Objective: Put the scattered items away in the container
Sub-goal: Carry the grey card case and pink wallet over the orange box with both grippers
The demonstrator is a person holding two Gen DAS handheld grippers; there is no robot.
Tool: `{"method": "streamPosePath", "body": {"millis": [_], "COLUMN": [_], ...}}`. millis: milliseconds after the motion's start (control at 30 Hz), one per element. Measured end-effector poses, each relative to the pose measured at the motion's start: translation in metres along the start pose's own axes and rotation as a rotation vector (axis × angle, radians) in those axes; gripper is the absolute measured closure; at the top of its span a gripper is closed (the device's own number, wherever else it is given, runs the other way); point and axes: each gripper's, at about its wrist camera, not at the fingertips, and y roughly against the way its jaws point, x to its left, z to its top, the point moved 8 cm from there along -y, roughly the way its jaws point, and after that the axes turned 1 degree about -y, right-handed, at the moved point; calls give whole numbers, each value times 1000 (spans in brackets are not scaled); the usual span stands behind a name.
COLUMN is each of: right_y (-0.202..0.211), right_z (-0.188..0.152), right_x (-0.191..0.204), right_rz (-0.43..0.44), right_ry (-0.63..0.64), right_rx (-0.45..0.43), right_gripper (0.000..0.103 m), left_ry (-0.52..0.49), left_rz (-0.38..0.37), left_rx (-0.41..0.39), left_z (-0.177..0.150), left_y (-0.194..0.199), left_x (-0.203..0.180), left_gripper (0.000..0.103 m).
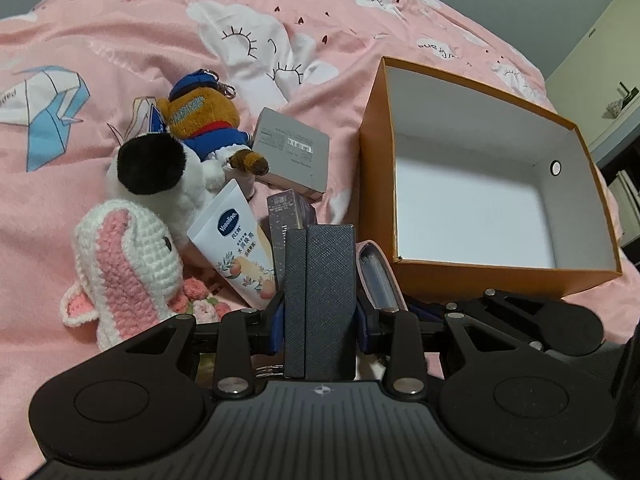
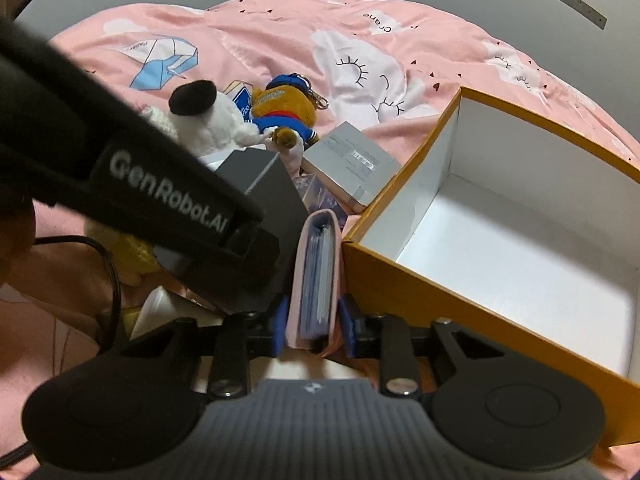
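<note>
The left gripper (image 1: 320, 312) clamps a dark textured rectangular case (image 1: 320, 304); the right gripper (image 2: 314, 328) pinches a soft pink card wallet (image 2: 316, 276), both just beside the empty orange cardboard box (image 1: 472, 280)

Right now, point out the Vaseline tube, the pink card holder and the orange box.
Vaseline tube (image 1: 232, 246): left wrist view, on its white front below the logo.
pink card holder (image 2: 316, 264): right wrist view, on the card edges between its pink covers.
orange box (image 2: 460, 300): right wrist view, on its near orange outer wall.
</note>
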Motion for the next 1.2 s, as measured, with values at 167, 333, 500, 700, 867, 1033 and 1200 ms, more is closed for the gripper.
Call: {"method": "streamPosePath", "body": {"millis": [167,333,500,700,867,1033,1200], "right_y": [14,37,65,98,122,143,154], "right_z": [3,11,27,39,44,54,62], "right_x": [-5,-4,-5,-14,-25,-48,-76], "right_rz": [-8,8,24,59,40,-11,-93], "right_ry": [-15,-5,-4,-51,-81,-138,-189], "right_rx": [-37,-99,-168,-240,-299,-364,-415], "right_gripper": [84,86,86,86,86,86,86], "left_ry": [-27,-62,-68,-75,-88,-91,-93], "left_rz": [38,81,98,90,57,22,-19], "left_rx": [-45,-103,-143,-176,-215,-254,-262], "left_z": [1,5,9,17,28,44,61], "left_y": [11,27,41,57,69,77,72], "left_x": [-4,-10,-14,-21,-34,-48,-63], "left_gripper": [65,65,65,65,65,65,65]}}
